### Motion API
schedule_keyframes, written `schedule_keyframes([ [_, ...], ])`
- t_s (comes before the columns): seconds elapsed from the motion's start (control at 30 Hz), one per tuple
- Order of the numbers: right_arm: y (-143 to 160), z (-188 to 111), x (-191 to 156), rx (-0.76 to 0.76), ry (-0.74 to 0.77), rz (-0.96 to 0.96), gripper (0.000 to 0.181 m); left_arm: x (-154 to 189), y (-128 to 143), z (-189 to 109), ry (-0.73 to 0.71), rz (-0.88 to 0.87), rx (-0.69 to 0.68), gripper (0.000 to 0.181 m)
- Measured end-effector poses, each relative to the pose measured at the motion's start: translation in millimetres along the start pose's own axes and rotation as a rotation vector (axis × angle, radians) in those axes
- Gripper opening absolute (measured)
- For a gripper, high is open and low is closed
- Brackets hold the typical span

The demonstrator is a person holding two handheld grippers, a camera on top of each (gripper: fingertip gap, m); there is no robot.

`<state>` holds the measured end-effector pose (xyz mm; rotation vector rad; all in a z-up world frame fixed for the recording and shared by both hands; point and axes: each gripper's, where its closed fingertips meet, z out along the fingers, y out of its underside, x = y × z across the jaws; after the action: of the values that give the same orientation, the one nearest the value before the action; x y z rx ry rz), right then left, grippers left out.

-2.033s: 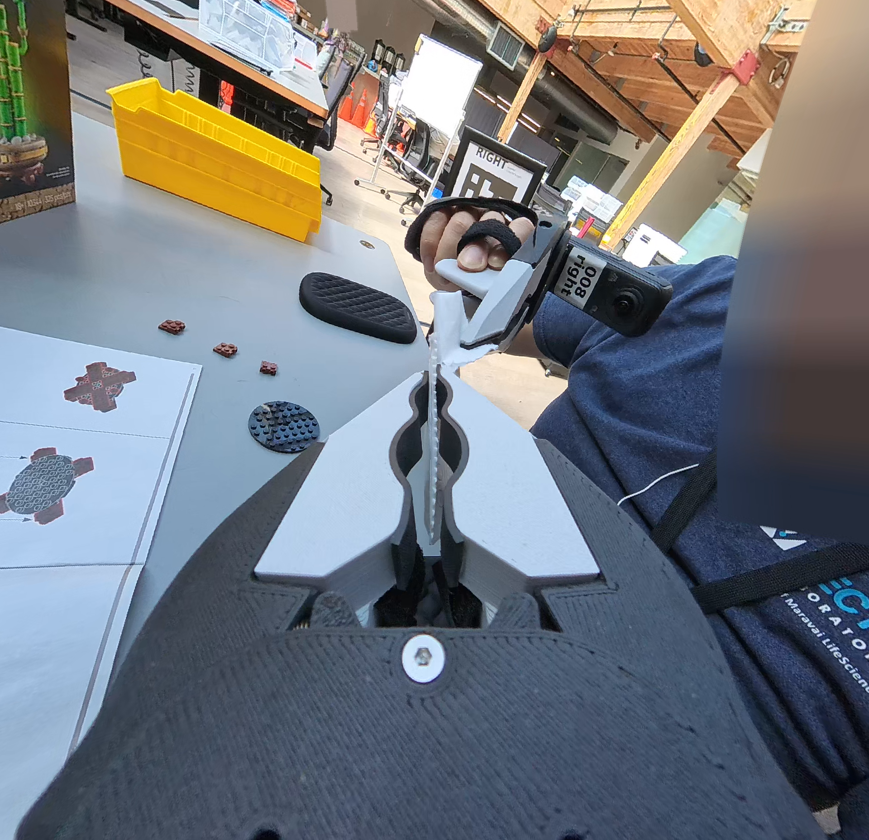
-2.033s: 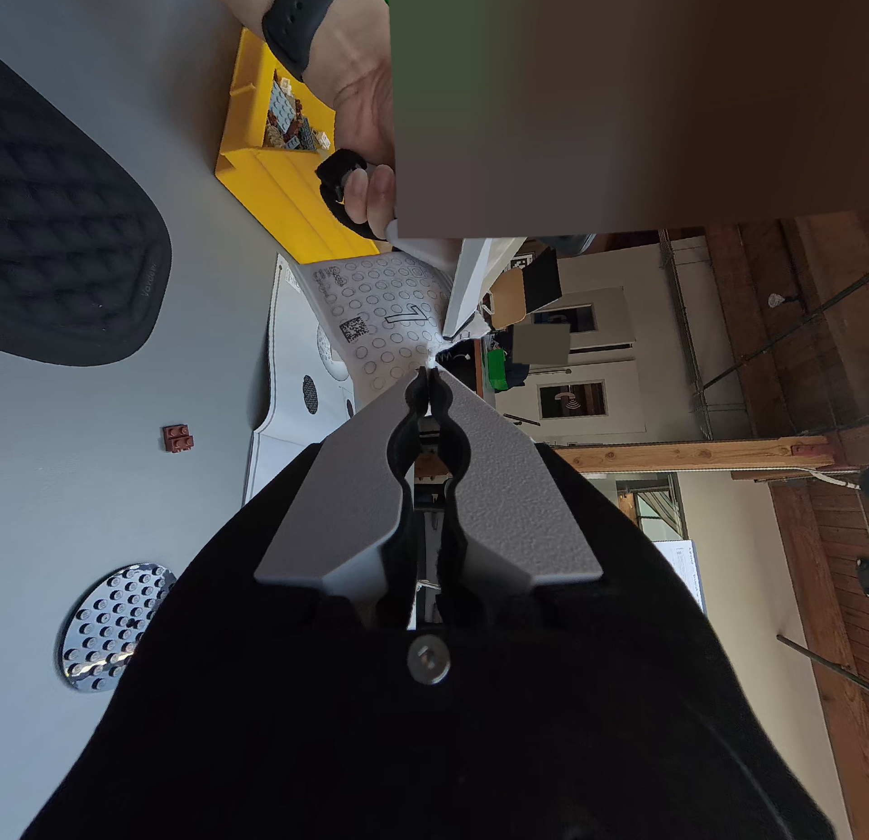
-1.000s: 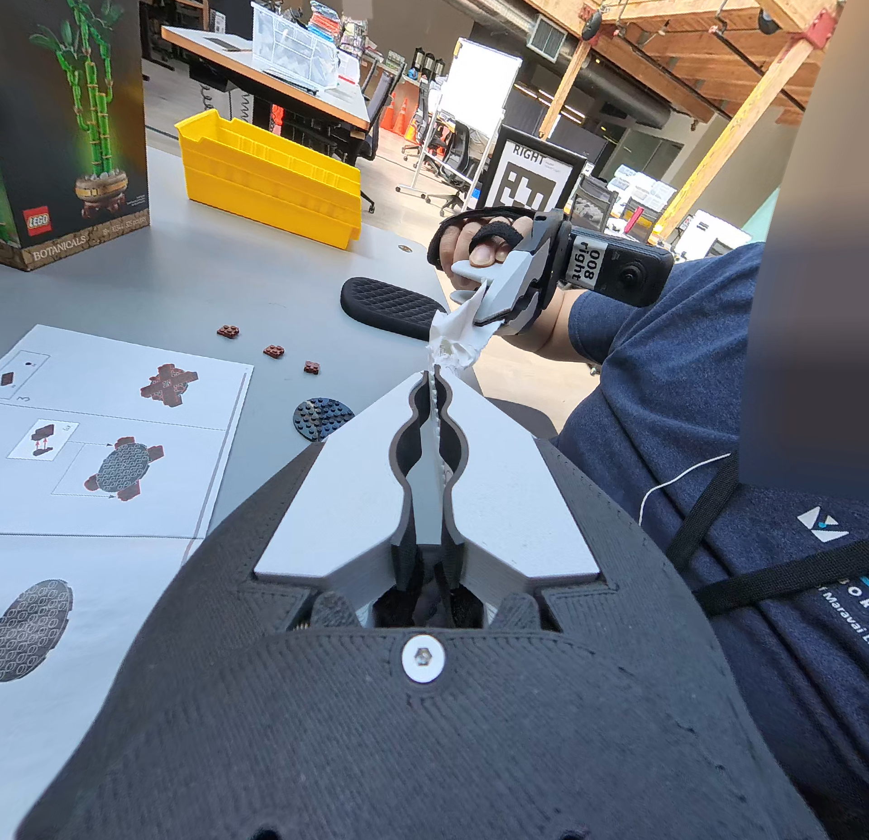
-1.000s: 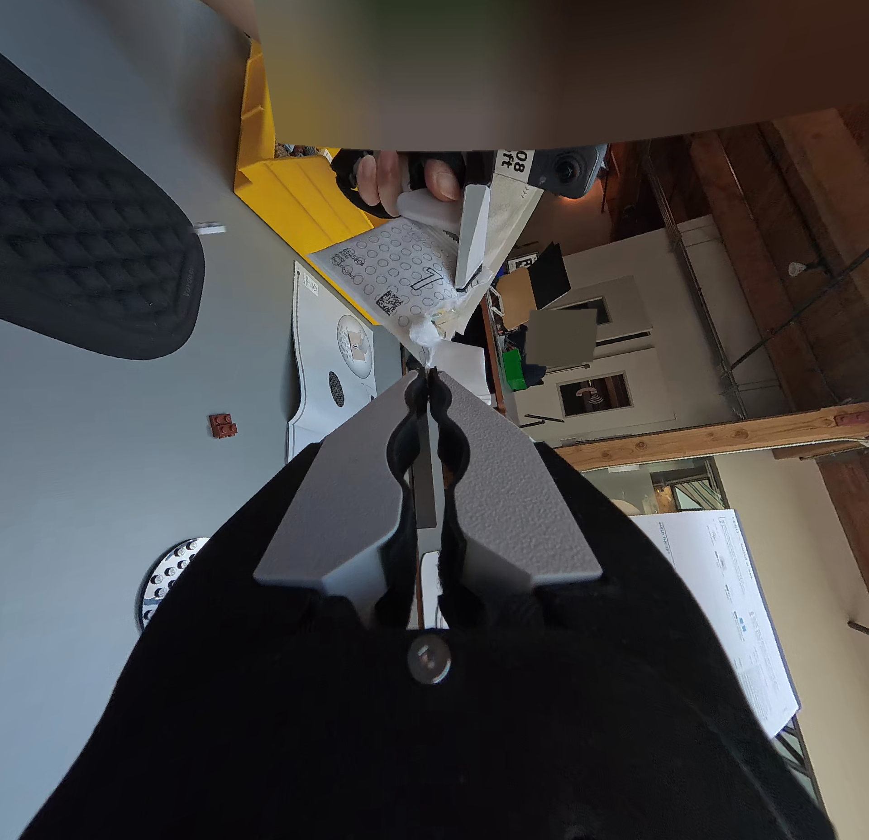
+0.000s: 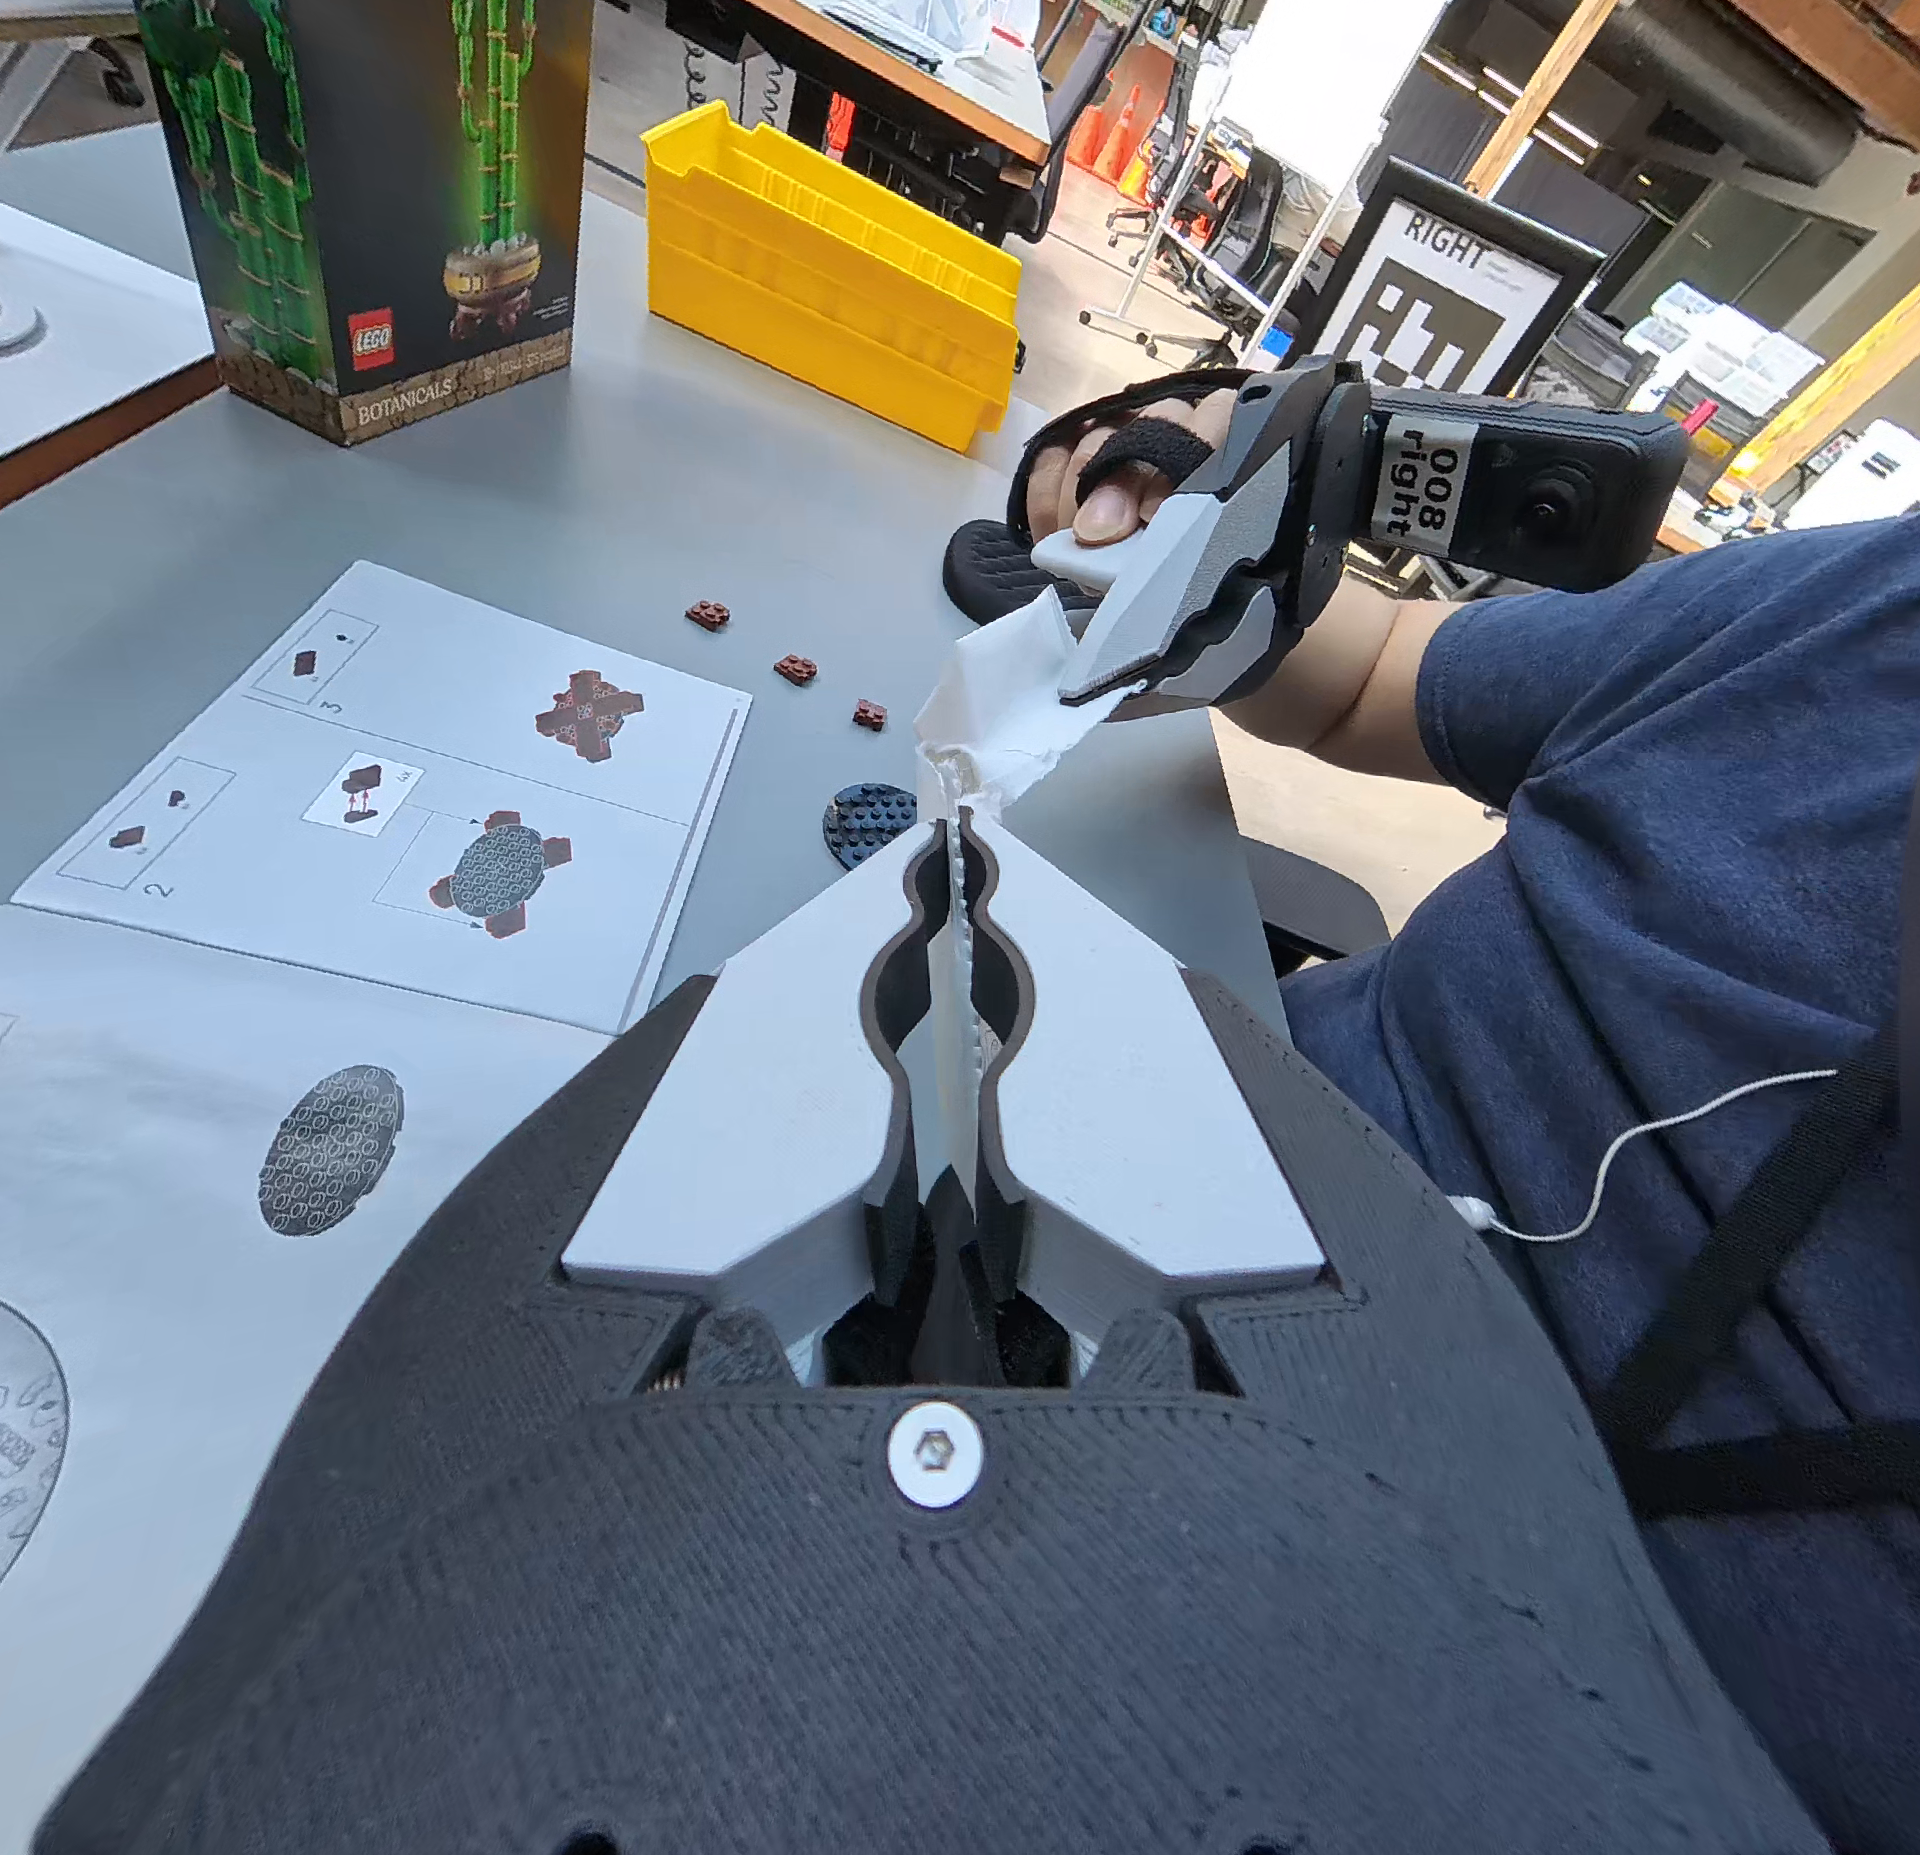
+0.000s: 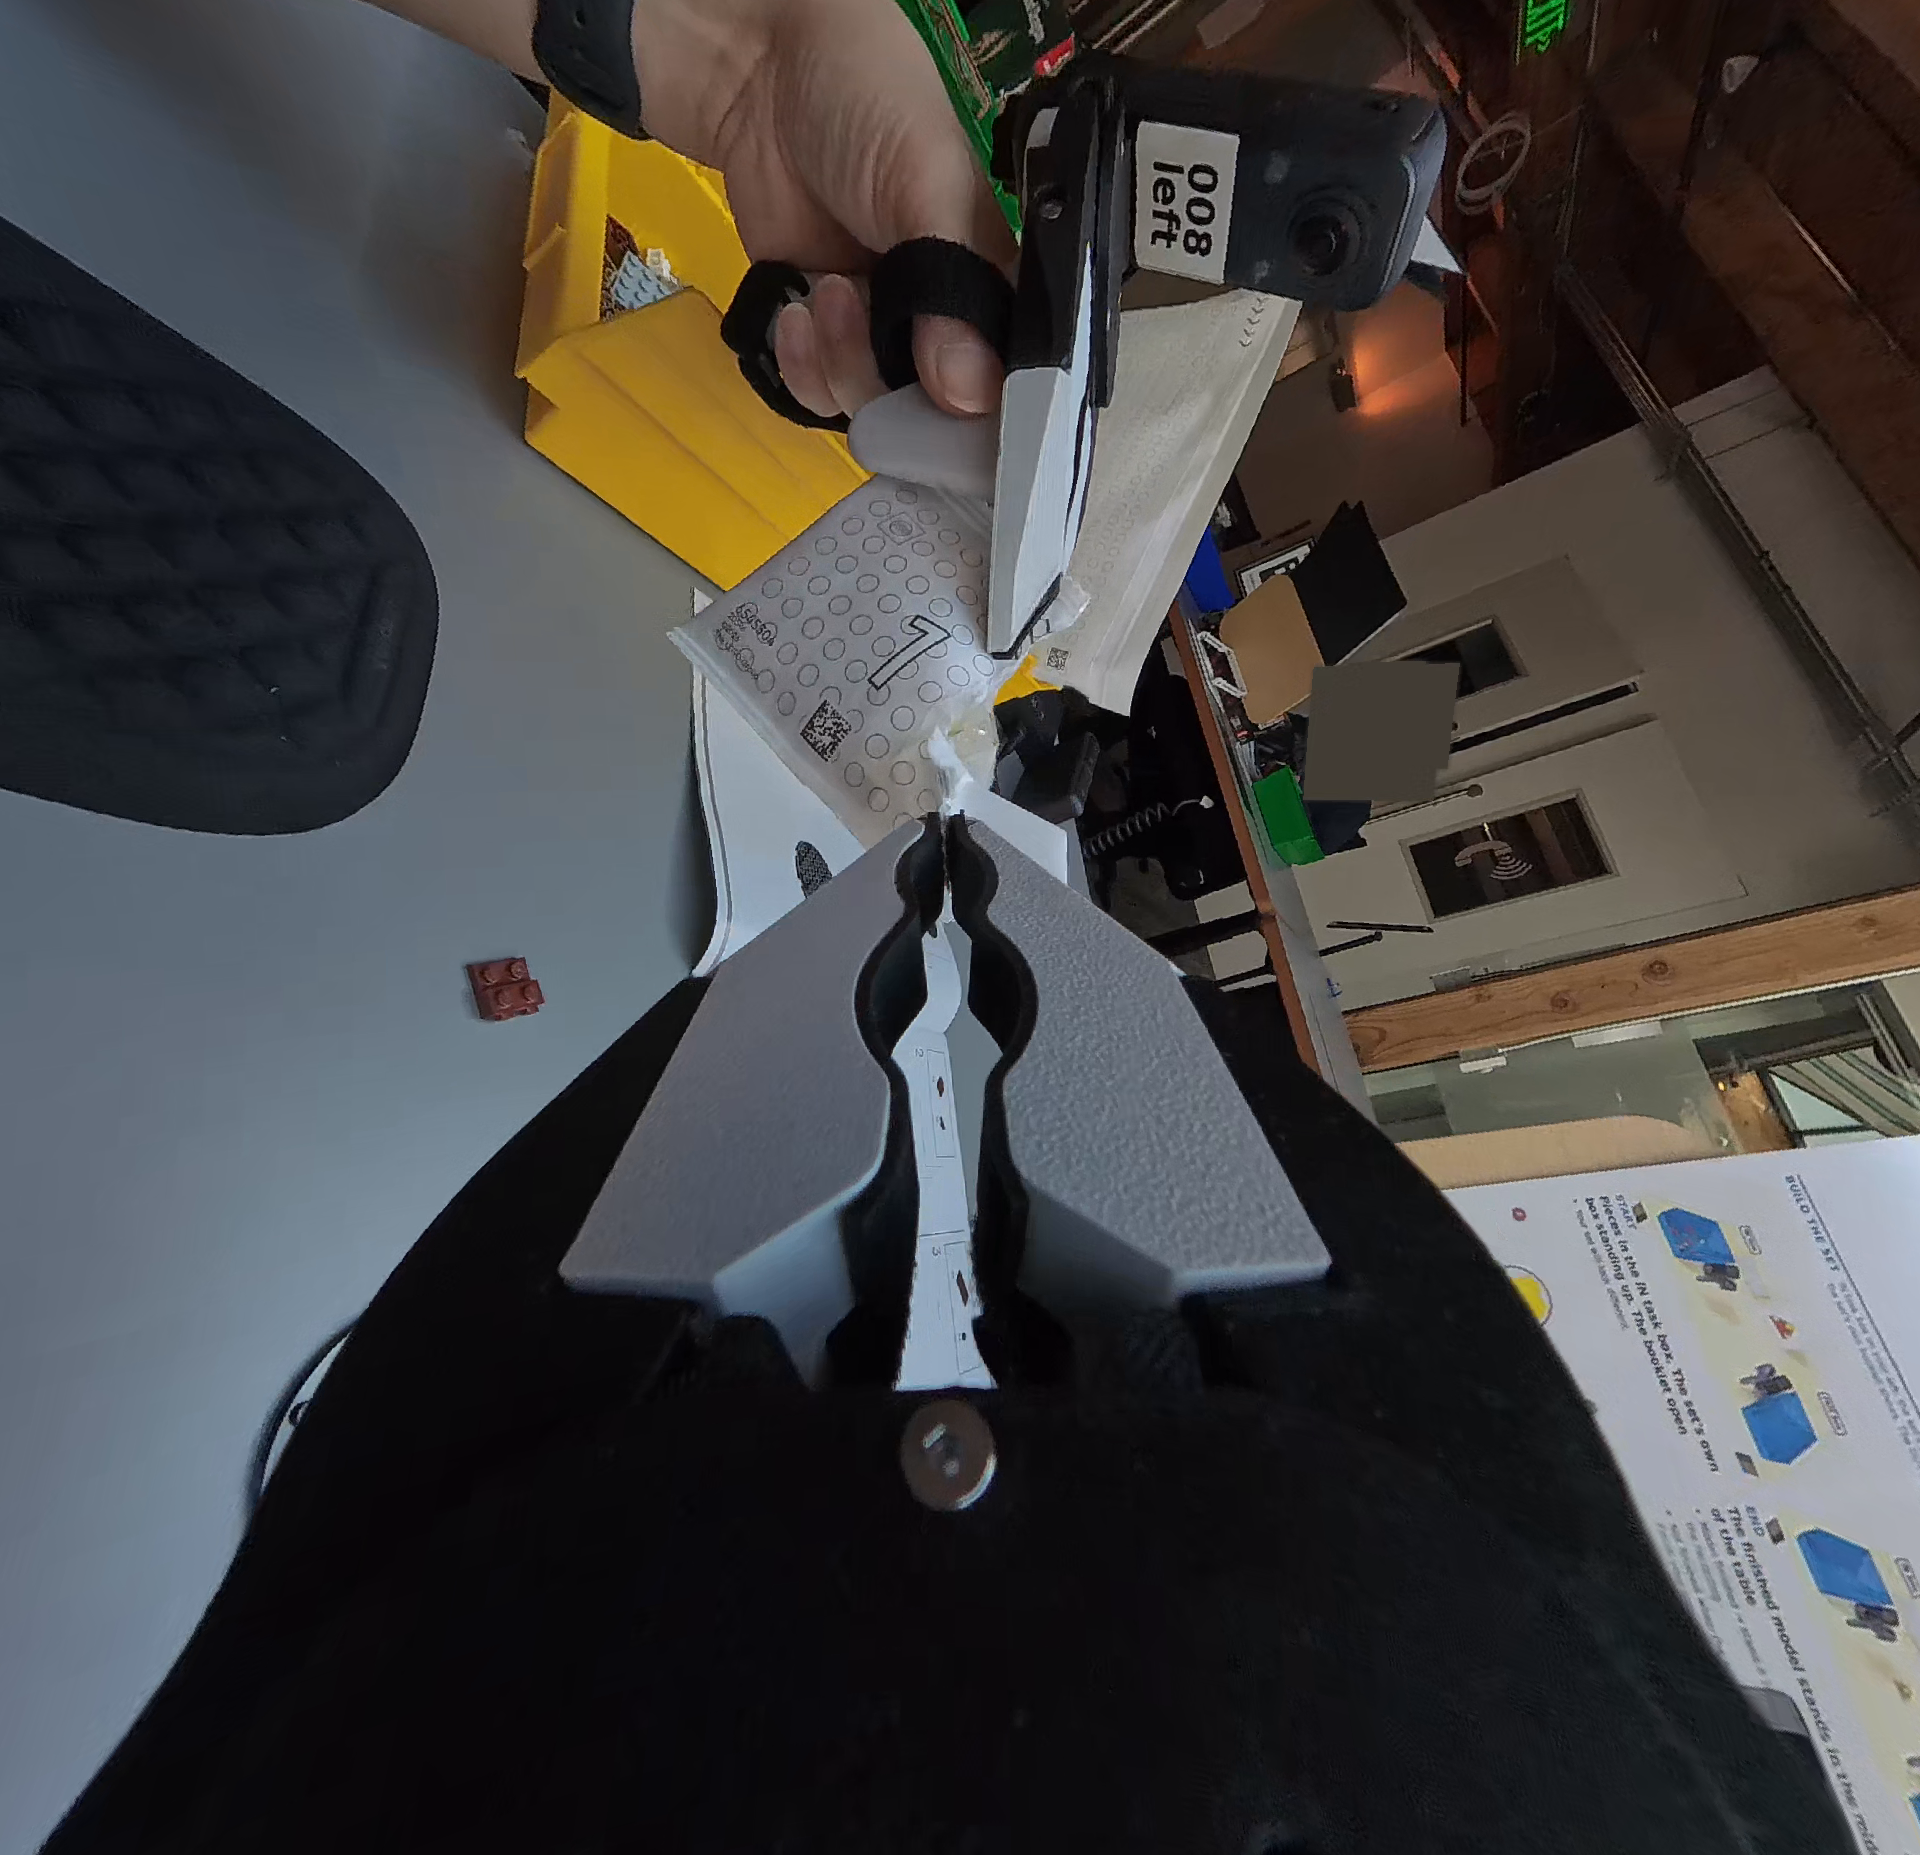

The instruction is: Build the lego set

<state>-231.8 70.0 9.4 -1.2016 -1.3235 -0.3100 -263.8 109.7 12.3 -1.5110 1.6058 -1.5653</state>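
The paper parts bag [image 6: 862, 683] hung above the tabletop [image 5: 582, 517], stretched between both tools. The left tool [image 5: 954, 829] was clenched on its near edge; the right tool [image 5: 1101, 688], farther right, was clenched on the torn corner. Pulling apart should widen the tear.

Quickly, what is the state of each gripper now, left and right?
Left gripper: shut on the white paper bag.
Right gripper: shut on the same bag's torn edge.
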Motion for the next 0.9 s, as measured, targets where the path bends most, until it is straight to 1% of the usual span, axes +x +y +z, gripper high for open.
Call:
schedule_keyframes([
  [0.2,7.8,-7.6,-2.5,-0.019,-0.007,0.057,0.000,-1.9,-1.7,8.6,-0.011,-0.006,0.000,0.000],
  [0.33,-1.5,-8.0,-1.0,-0.014,-0.007,0.049,0.000,1.1,-4.0,3.5,-0.011,-0.009,0.003,0.000],
  [0.4,-10.3,-5.5,1.0,-0.004,-0.012,0.050,0.005,2.9,-6.1,-2.8,-0.015,-0.011,0.007,0.000],
  [0.5,-27.6,-2.1,6.5,0.037,-0.033,0.075,0.015,2.9,-9.6,-16.8,-0.045,-0.002,0.011,0.000],
  [0.67,-57.0,3.5,15.8,0.114,-0.077,0.148,0.027,3.6,-21.9,-50.2,-0.085,0.041,0.059,0.000],
  [0.8,-82.9,2.7,19.5,0.195,-0.083,0.190,0.030,6.6,-28.0,-76.1,-0.103,0.070,0.089,0.000],
  [0.9,-101.8,5.9,11.0,0.256,-0.114,0.234,0.029,8.6,-32.5,-93.8,-0.126,0.078,0.116,0.000],
])
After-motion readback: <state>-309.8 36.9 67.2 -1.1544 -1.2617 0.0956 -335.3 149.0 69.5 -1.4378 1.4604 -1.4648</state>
